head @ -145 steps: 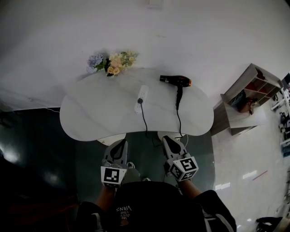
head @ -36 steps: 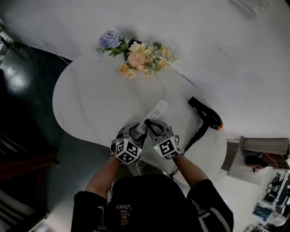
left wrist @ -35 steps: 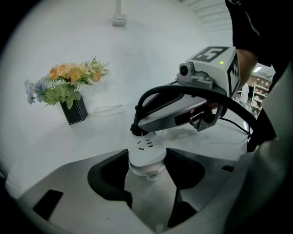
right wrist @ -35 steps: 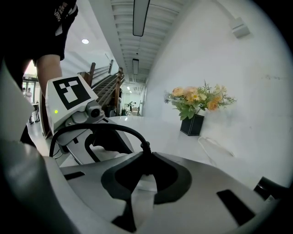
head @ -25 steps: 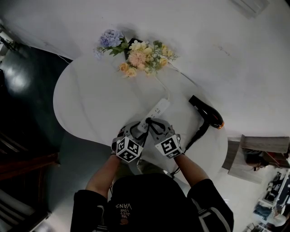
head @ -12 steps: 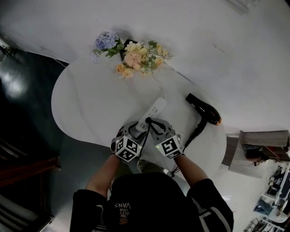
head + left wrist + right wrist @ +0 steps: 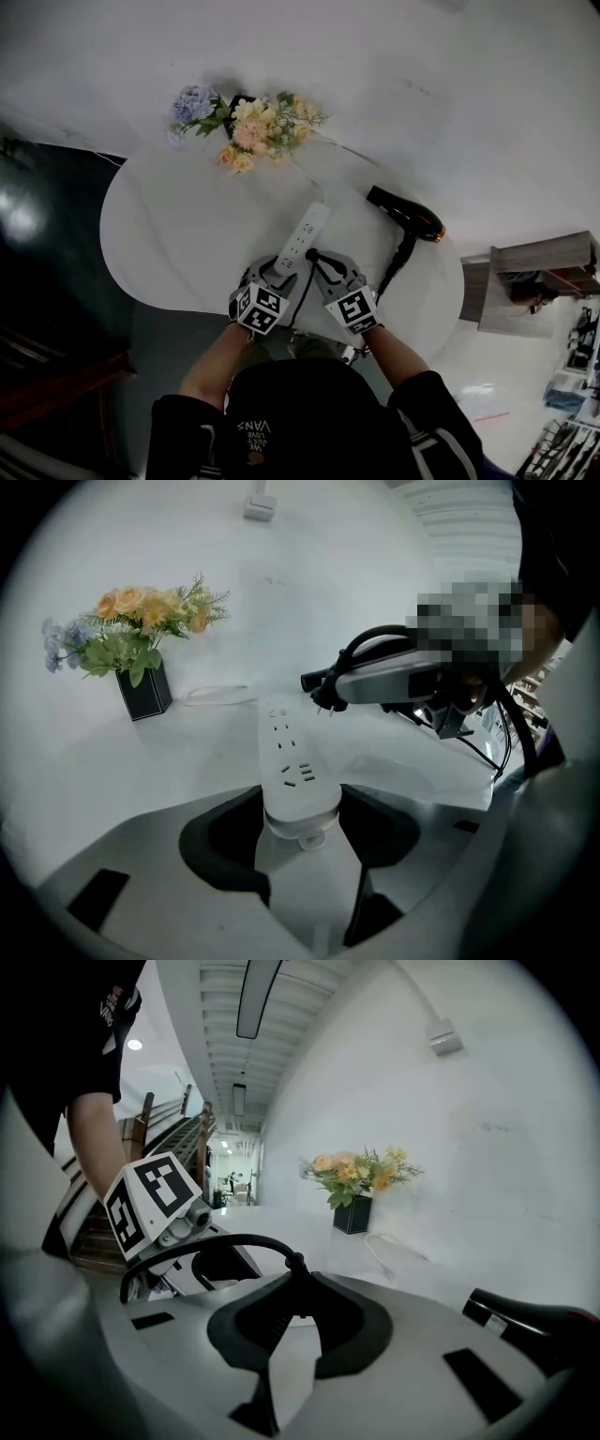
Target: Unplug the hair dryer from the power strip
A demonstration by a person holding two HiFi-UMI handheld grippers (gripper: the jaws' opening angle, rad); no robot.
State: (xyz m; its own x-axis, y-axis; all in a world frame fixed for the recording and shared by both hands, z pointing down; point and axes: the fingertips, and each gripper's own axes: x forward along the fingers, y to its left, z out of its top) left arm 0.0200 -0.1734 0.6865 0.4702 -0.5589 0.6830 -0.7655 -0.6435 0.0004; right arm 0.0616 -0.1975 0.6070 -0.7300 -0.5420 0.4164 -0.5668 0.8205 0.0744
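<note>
Both tools are clenched: the left tool [image 7: 302, 810] clamps the power strip [image 7: 291, 761] at its near end on the counter [image 7: 178, 234]; the right tool [image 7: 298, 1283] pinches the plug [image 7: 323, 682], clear above the strip; the hair dryer [image 7: 405, 213] lies nearby.

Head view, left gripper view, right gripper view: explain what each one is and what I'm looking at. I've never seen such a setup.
There is no robot here. A person holds a hand-held clamping tool in each hand. The head view comes from a camera on the person's head, looking down on a white table. The other two views come from a camera riding on each tool, looking along its jaws. On the table lie a power strip, a hair dryer and some flowers in a black vase. The left tool grips the near end of the power strip. The right tool is shut on the dryer's black plug, which is out of the strip, its prongs bare.
</note>
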